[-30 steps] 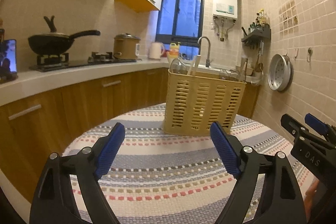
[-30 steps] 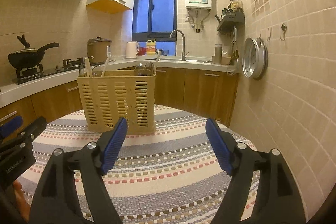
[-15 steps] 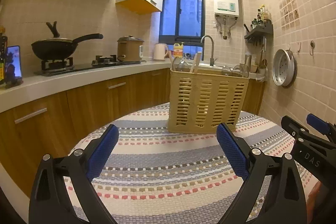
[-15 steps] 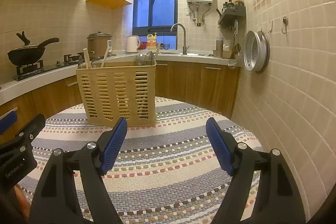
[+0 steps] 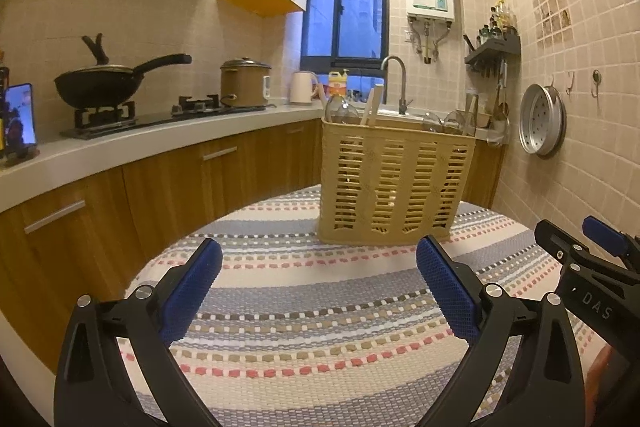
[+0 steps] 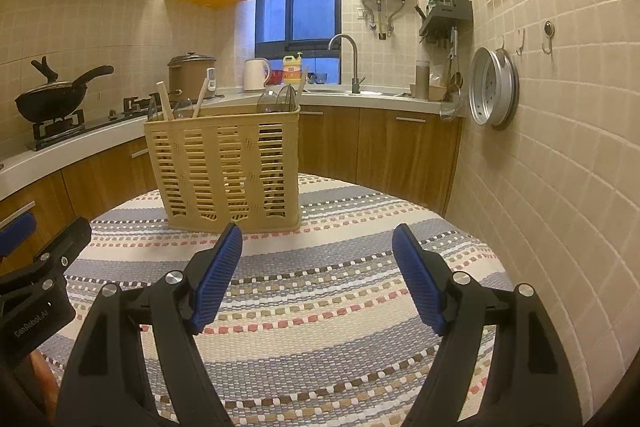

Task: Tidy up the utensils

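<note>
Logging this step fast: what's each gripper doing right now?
Left gripper: jaws opening, nothing between them.
Right gripper: open, empty, nothing between its pads.

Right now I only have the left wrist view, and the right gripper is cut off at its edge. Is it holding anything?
Observer: No. The right gripper is open with nothing between its pads. It hangs over the striped cloth, short of the basket.
Operator: Any loose utensil on the cloth beyond it, toward the wall?
Observer: None shows in the right wrist view. The cloth runs bare to the tiled wall.
Operator: What sticks out of the basket from that side?
Observer: Two pale handles at its left end, and clear spoons nearer its right end.
</note>
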{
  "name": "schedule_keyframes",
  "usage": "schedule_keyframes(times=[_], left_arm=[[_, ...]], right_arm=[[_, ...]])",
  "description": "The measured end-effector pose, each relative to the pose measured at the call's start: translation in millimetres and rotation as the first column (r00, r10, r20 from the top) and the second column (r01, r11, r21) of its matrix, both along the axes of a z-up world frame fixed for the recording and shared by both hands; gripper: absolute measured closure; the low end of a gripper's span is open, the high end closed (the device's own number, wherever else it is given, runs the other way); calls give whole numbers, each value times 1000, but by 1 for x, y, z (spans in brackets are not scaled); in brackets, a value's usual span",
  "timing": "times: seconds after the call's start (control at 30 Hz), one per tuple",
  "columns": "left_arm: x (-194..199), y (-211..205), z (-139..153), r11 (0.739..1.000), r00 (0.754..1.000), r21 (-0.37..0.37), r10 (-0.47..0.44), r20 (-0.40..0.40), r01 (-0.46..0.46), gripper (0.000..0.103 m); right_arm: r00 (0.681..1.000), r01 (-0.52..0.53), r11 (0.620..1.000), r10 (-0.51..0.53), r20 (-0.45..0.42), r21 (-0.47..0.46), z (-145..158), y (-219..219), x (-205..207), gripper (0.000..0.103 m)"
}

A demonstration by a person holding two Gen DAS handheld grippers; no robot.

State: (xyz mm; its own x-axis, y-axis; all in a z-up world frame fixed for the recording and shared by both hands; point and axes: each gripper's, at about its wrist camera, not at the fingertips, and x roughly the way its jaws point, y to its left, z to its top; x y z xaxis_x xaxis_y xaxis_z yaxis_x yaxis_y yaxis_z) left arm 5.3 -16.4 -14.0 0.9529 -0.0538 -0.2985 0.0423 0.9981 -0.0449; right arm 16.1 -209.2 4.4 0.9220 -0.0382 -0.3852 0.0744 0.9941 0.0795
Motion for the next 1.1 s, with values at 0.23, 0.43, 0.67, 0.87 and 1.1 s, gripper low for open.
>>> schedule_keyframes(times=[0.23, 0.43, 0.67, 0.87, 1.1], left_arm=[[3, 1, -1, 1000, 1000, -21, 1, -16, -1, 8], [7, 1, -2, 999, 999, -34, 1, -34, -2, 8], [6, -1, -2, 999, 999, -29, 13, -33, -14, 8], [8, -4, -2, 1000, 999, -19, 3, -42, -3, 8], [7, -4, -3, 1000, 999, -16, 7, -43, -8, 8]], right_arm=[[1000, -2, 1000, 2, -2, 16, -1, -3, 2, 29], [1000, -6, 1000, 6, 5, 21, 0, -2, 0, 27], [1000, -8, 1000, 8, 9, 22, 1, -2, -1, 27], [1000, -15, 1000, 14, 4, 22, 1, -1, -2, 24], [1000, -20, 1000, 20, 3, 12, 1, 1, -1, 24]])
